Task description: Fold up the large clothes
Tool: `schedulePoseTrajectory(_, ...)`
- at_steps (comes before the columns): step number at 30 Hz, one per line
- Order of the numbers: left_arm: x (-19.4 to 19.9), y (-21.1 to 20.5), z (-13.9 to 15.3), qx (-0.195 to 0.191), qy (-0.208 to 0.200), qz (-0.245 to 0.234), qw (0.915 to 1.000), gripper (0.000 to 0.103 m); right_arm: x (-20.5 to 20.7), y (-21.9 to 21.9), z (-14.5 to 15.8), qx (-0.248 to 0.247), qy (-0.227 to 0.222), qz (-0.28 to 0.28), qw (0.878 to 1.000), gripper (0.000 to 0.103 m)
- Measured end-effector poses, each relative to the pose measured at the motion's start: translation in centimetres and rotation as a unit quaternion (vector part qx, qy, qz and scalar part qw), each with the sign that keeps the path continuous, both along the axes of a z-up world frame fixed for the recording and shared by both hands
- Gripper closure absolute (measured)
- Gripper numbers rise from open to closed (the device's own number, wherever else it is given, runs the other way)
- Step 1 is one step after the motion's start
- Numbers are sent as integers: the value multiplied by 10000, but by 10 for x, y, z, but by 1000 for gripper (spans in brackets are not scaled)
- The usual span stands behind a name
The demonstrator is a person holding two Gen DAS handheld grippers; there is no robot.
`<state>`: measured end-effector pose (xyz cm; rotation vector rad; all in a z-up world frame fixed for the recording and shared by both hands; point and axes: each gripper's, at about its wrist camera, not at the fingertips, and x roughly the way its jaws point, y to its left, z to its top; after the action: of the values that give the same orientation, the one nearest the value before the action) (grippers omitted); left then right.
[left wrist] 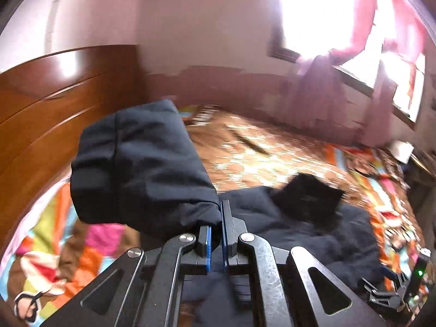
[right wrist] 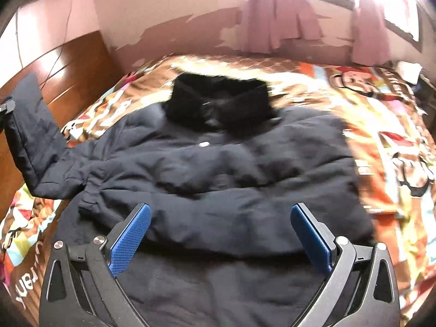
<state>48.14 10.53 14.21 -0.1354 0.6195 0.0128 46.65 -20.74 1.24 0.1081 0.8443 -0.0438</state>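
A dark navy padded jacket [right wrist: 218, 179] with a black fur collar [right wrist: 220, 103] lies spread on the bed. My left gripper [left wrist: 218, 218] is shut on the jacket's sleeve [left wrist: 141, 163], which hangs lifted above the bedspread. In the right wrist view that raised sleeve [right wrist: 30, 130] stands up at the far left, with a bit of the left gripper [right wrist: 6, 109] at its top. My right gripper [right wrist: 219, 212] hovers open over the jacket's lower body, nothing between its blue pads [right wrist: 130, 239]. The right gripper [left wrist: 392, 294] also shows at the lower right of the left wrist view.
A colourful patterned bedspread [right wrist: 368, 114] covers the bed. A wooden headboard [left wrist: 54, 103] rises on the left. Pink curtains [right wrist: 278, 21] hang under a bright window [left wrist: 321, 11] on the far wall. A small white object [right wrist: 408, 70] sits by the bed's far right corner.
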Motion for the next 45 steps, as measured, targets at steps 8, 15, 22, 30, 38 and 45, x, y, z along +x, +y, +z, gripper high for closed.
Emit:
schedulePoseTrajectory(8,7,-122,-26,427,318,-1239,9909,98,-31,-77,8,-40,-43,-722,9974,2)
schedulePoseTrajectory(15,6,-214,-71,645,855,-2114,9715,98,-54,-123,-7,-234,275,-1128,9930,2)
schedulePoseTrajectory(22,5,-247,-127,606,1674,-2529,9510,98,-63,-159,-12,8,422,-1344,9900,2)
schedulePoseTrajectory(30,-2,-238,-157,323,2261,-2719,9348,95,-49,-174,-32,1326,392,-1422,9801,2)
schedulePoseTrajectory(38,-12,-220,-158,-177,2447,-2826,9273,30,-22,-158,-62,3416,313,-782,9361,2)
schedulePoseTrajectory(45,-19,-180,-148,-480,2282,-2132,9488,19,4,-116,-112,3366,1047,-757,9327,2)
